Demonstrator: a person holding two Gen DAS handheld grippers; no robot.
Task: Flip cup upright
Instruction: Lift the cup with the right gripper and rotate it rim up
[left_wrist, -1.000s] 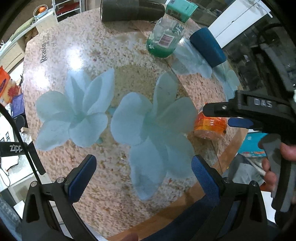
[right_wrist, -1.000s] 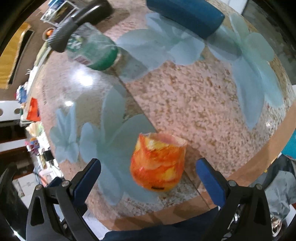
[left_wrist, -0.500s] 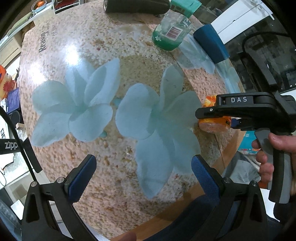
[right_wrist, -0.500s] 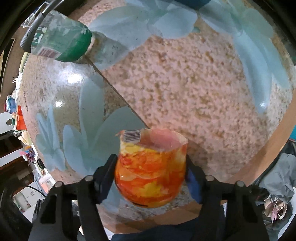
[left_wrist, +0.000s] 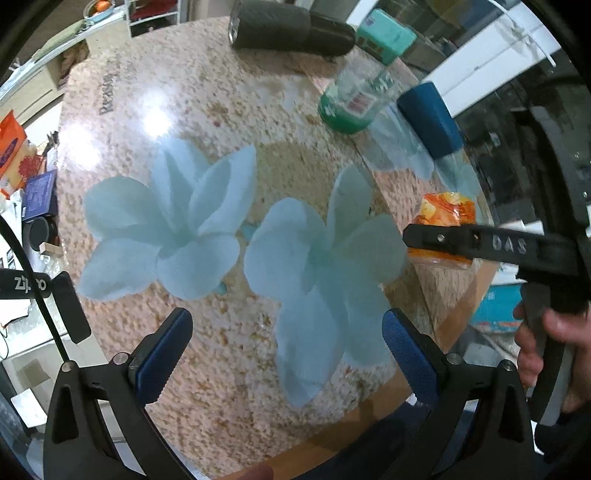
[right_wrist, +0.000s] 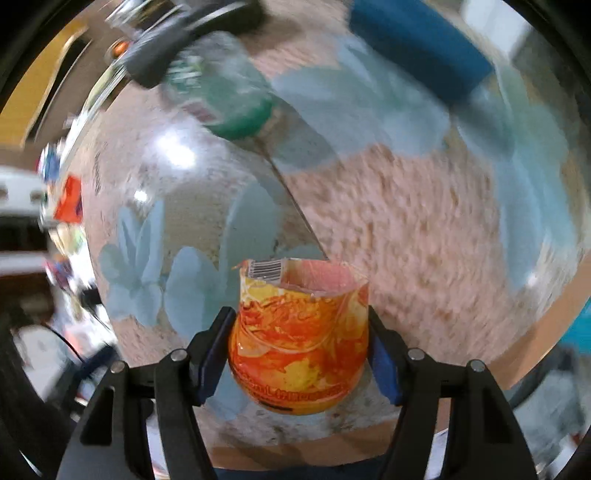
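Overhead, the round speckled tabletop (left_wrist: 155, 110) shows under glass frosted with pale blue flowers (left_wrist: 173, 229), printed lettering curving near its far rim, too warped to read. Left of it sit cluttered shelves and a strap reading "Zippo" (left_wrist: 29, 284). The left gripper (left_wrist: 286, 349) hovers with fingers wide apart, holding nothing. Farther right stand a green bottle (left_wrist: 351, 103) and a blue cylinder (left_wrist: 430, 123). The right gripper (right_wrist: 301, 350), embossed "DAS", has its fingers clamped on the orange cup (right_wrist: 299, 336), barcode sticker at its top edge, near the tabletop's right edge.
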